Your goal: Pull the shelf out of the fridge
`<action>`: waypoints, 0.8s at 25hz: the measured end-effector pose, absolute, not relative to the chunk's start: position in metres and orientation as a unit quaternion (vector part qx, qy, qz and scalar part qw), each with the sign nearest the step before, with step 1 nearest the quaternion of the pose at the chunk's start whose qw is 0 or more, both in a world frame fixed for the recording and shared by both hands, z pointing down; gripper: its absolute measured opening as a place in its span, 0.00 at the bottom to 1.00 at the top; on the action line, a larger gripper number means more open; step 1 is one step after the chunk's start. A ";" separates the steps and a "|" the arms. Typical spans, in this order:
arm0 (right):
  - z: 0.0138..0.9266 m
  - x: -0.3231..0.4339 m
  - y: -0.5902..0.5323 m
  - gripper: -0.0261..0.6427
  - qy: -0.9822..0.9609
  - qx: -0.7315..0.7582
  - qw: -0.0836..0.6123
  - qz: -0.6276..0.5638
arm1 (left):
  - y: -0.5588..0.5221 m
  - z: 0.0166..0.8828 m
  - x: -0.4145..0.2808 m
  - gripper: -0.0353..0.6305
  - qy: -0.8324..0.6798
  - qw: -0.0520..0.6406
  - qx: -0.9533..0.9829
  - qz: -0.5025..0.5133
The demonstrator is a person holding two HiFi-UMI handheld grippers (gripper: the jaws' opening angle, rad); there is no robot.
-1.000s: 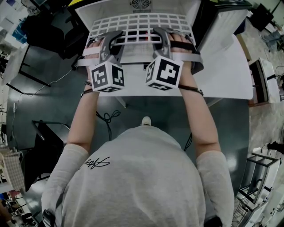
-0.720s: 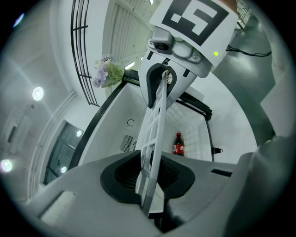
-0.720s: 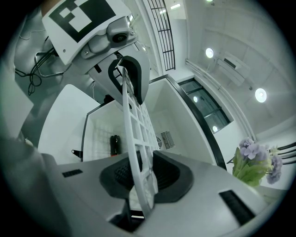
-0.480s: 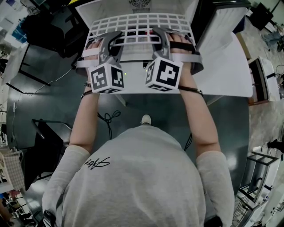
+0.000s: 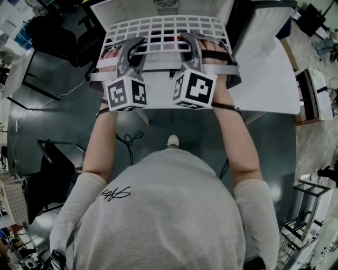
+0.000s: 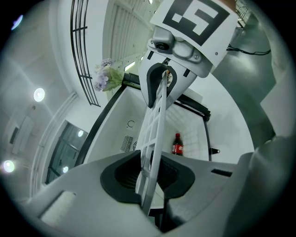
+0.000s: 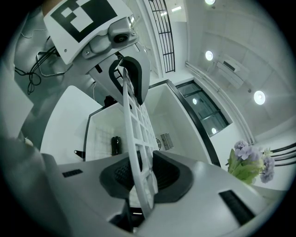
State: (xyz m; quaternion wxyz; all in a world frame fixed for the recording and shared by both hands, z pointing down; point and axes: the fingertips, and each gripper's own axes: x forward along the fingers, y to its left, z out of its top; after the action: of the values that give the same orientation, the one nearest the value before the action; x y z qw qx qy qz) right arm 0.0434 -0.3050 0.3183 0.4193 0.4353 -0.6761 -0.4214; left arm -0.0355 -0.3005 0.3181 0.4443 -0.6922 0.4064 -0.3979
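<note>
Shelf [image 5: 163, 27]: white grid, partly out of the fridge [image 5: 105, 13].
Left gripper [image 5: 132, 46]: jaws narrow, clamped on the shelf's front edge.
Right gripper [image 5: 191, 43]: clamped likewise.
Bottle [image 6: 177, 144]: apparently standing inside the fridge.

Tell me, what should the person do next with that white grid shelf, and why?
Probably draw both grippers straight back toward the body, level and together: the left gripper and right gripper are each clamped on the front edge of the white plastic grid shelf, which reaches back into the white fridge.
</note>
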 end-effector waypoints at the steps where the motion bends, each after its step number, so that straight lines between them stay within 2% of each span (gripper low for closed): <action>1: 0.319 0.044 -0.302 0.14 -0.676 0.435 0.418 -0.423 | -0.297 0.319 -0.034 0.13 0.407 0.445 -0.691 -0.398; 20: 0.315 0.045 -0.281 0.12 -0.659 0.428 0.425 -0.450 | -0.279 0.316 -0.033 0.13 0.406 0.464 -0.675 -0.405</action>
State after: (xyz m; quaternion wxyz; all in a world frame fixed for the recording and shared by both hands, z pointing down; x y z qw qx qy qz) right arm 0.0446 -0.2809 0.3147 0.4251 0.4277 -0.6586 -0.4502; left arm -0.0325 -0.2789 0.3159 0.4644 -0.6747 0.4060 -0.4052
